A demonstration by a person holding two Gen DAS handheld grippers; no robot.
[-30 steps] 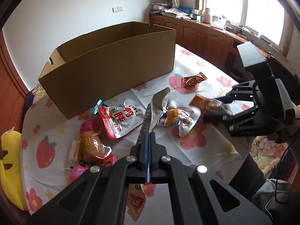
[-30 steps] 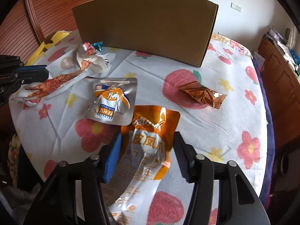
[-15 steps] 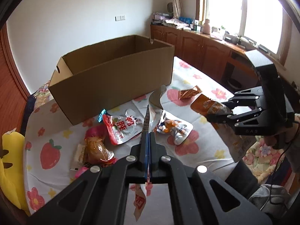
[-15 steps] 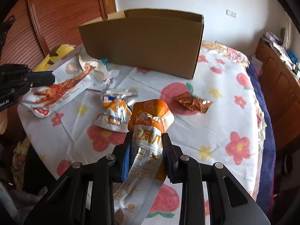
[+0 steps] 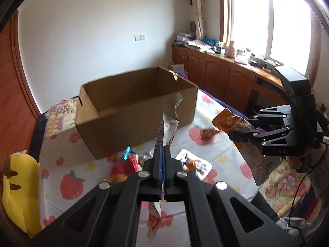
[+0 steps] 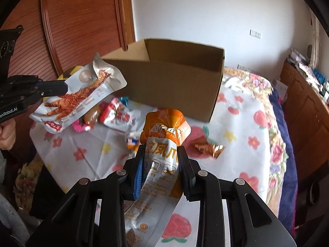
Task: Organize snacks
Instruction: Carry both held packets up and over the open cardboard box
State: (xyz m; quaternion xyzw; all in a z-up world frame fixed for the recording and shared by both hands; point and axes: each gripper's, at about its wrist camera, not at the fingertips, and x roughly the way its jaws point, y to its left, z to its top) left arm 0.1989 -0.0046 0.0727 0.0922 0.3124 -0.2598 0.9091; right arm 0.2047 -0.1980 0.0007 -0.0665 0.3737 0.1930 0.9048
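So both hands are loaded up right now. The left gripper (image 5: 163, 154) is clamped fully shut on the edge of a silver chicken-feet snack pouch (image 6: 82, 94), which sticks up edge-on in its own camera and shows its printed face in the right view, held up in the air off to the left of the box. The right gripper (image 6: 159, 160) has its jaws squeezed in on an orange-and-white chicken-feet pouch (image 6: 162, 144), pinched around the middle with the orange top poking out past the fingertips and the rest hanging down below. Progress-wise I'd call this early: the open cardboard box (image 5: 135, 111) sitting on the flowery tablecloth (image 6: 242, 127) looks empty from what I can see of the inside, though the very bottom is hidden by the near wall. Neither pouch is over the opening yet; both sit on the near side of it. Still lying on the bench are a crinkly copper foil packet (image 6: 208, 147) by itself to the right, a red-and-white pouch (image 6: 118, 116), a pink packet (image 6: 82, 126) with a brownish snack next to it, and a small silver pouch (image 5: 193, 164) with orange print. My guess is these two go in first, then several more trips for the rest.
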